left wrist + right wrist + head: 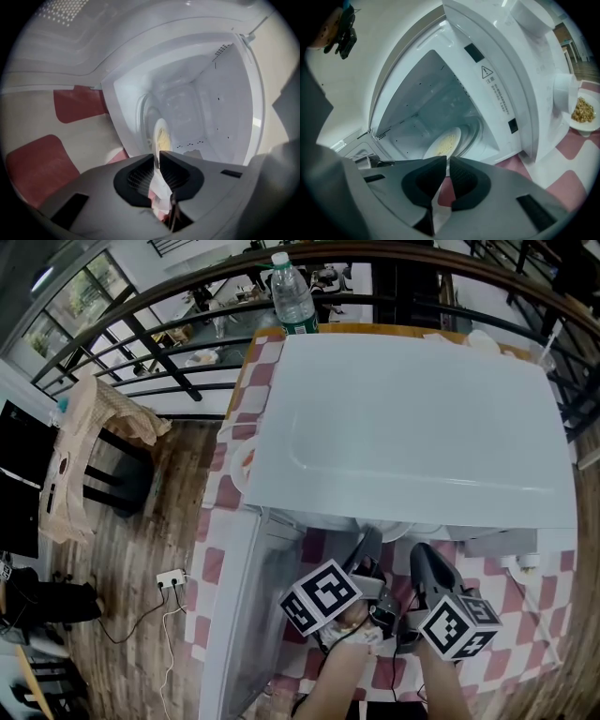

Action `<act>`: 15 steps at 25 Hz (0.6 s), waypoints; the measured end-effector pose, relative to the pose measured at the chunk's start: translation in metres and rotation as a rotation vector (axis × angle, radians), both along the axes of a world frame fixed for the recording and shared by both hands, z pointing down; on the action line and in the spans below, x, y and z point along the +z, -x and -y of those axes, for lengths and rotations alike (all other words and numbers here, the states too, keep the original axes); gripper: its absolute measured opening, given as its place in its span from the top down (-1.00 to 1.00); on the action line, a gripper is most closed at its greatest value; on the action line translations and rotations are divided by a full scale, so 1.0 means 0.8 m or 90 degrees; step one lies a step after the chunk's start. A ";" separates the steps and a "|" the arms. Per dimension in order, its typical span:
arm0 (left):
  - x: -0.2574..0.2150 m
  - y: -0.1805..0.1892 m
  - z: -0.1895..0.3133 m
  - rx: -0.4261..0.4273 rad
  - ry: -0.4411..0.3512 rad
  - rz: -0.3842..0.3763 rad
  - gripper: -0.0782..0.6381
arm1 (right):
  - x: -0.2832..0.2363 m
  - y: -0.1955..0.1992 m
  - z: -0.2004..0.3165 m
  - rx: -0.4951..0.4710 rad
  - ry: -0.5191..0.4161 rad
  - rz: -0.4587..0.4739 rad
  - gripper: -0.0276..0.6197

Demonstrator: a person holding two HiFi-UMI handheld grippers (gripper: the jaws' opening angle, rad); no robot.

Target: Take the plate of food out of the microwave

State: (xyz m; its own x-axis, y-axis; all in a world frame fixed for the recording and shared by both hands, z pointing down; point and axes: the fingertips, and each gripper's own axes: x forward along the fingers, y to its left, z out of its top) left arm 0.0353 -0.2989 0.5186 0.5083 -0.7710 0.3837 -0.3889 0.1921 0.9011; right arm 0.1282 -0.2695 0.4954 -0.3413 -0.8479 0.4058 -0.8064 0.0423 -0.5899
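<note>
My left claw (157, 157) and right claw (446, 161), jaws narrowed, pinch the plate (442, 144) rim, twelve o'clock inside the microwave (497, 70).

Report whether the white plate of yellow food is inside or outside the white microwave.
Inside: the white plate of yellow food lies within the white microwave, its walls around it in both gripper views.

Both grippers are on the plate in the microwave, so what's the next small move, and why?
Probably draw both grippers straight back together, keeping the plate level. The left gripper and right gripper each look shut on its near rim. It sits inside the microwave and the door is open.
</note>
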 end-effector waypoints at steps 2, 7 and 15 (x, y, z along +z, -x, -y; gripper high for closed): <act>-0.004 0.000 -0.002 0.001 -0.004 -0.003 0.61 | -0.001 0.001 -0.001 -0.001 0.000 0.001 0.78; -0.004 -0.002 -0.017 -0.007 -0.003 -0.038 0.63 | -0.001 0.002 -0.003 0.000 0.000 0.003 0.78; -0.004 -0.001 -0.033 -0.003 -0.014 -0.039 0.64 | 0.001 0.005 -0.012 0.001 0.006 0.014 0.78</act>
State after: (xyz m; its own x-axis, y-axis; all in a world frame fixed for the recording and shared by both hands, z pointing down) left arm 0.0362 -0.2728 0.5153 0.5273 -0.7811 0.3342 -0.3317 0.1729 0.9274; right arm 0.1240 -0.2600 0.4958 -0.3486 -0.8447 0.4062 -0.7936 0.0353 -0.6074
